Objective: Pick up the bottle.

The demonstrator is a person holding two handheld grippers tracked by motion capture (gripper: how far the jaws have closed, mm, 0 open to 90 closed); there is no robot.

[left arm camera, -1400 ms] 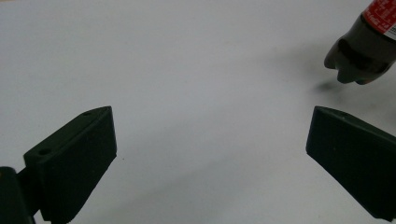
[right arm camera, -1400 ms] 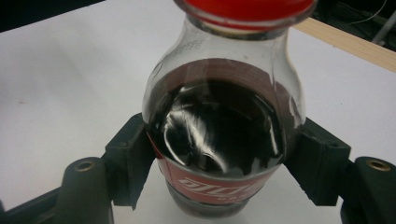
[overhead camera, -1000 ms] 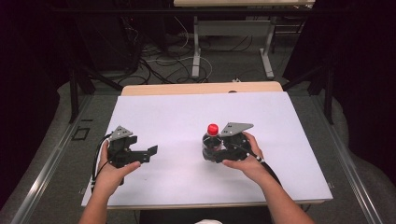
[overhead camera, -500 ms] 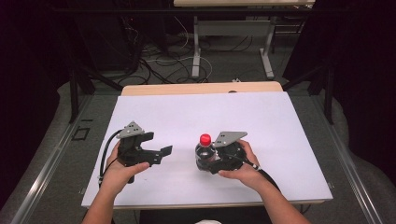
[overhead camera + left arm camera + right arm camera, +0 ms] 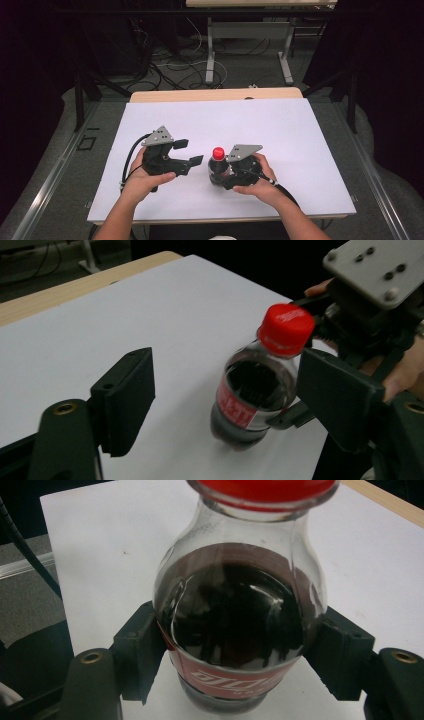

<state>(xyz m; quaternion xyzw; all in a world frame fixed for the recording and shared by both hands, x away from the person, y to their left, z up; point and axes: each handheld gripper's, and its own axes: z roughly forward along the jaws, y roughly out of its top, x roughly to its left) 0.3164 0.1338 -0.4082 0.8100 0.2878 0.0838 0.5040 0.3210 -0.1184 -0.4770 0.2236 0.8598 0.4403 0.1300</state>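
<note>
Bottle (image 5: 239, 625) upright on table (image 5: 300, 130), clamped between right gripper (image 5: 240, 665) fingers at label. Left gripper (image 5: 187, 152) fingers apart, beside cap (image 5: 286, 328). Risk: round wet-looking glass slips, tips if grip loosens or left bumps cap.

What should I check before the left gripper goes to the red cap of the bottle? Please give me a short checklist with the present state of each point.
1. Right gripper grips the cola bottle: ok, both jaws press on its body at the label.
2. Bottle upright on the white table sheet: ok in the high view; whether the base rests on the sheet, cannot tell.
3. Red cap free to reach: ok, nothing covers it.
4. Left gripper open wide enough: ok, jaws stand apart, wider than the cap.
5. Left gripper lined up with the cap: not ok, the cap sits above and to the right of its jaw gap.
6. Cap tight or loose: cannot tell.
</note>
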